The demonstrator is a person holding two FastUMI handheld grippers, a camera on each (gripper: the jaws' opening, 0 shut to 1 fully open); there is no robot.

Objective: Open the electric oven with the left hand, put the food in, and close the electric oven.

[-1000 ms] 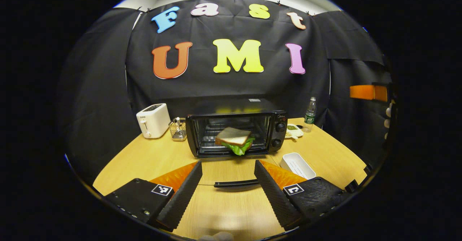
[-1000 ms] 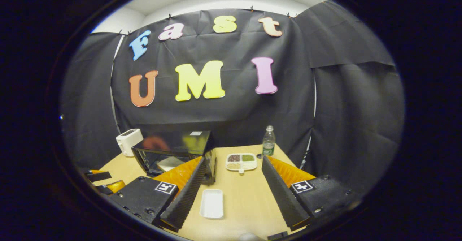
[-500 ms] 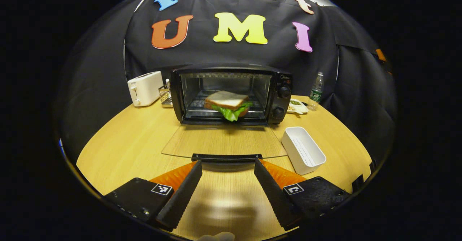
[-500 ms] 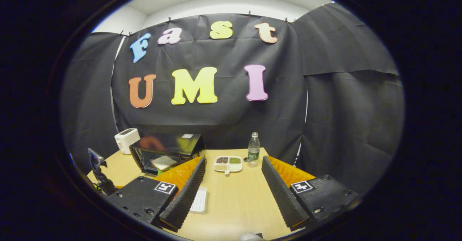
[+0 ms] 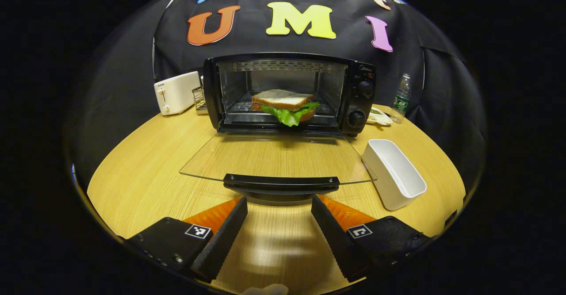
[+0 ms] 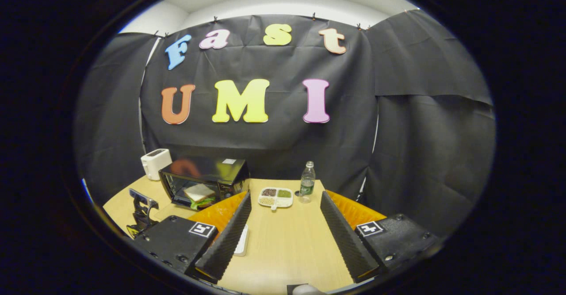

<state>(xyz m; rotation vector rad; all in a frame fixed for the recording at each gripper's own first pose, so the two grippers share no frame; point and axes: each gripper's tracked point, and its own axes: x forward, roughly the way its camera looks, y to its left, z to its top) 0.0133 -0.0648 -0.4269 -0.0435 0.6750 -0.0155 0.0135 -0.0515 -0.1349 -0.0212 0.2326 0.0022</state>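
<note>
In the left gripper view, the left gripper hangs low over the pale wooden round table, its jaws spread wide with nothing between them. Just ahead of the fingertips, centred on the gap, lies the black bar handle of the clear glass oven door, which is folded down flat toward the gripper; the fingertips are near the handle but apart from it. Farther ahead along the same line stands the black boxy electric oven, open, with the sandwich of white bread and green lettuce resting on its wire rack, the lettuce hanging over the front edge. Right of the jaws and a little forward sits an empty white rectangular plastic tray. Left of the oven stands a white toaster; to its right, a clear plastic bottle with a green label.

In the right gripper view, the right gripper is held higher and well back, jaws also spread and empty. The oven lies ahead to the left of its jaws, a white divided dish of grains straight ahead between the fingertips' line, the bottle just beyond it.
</note>
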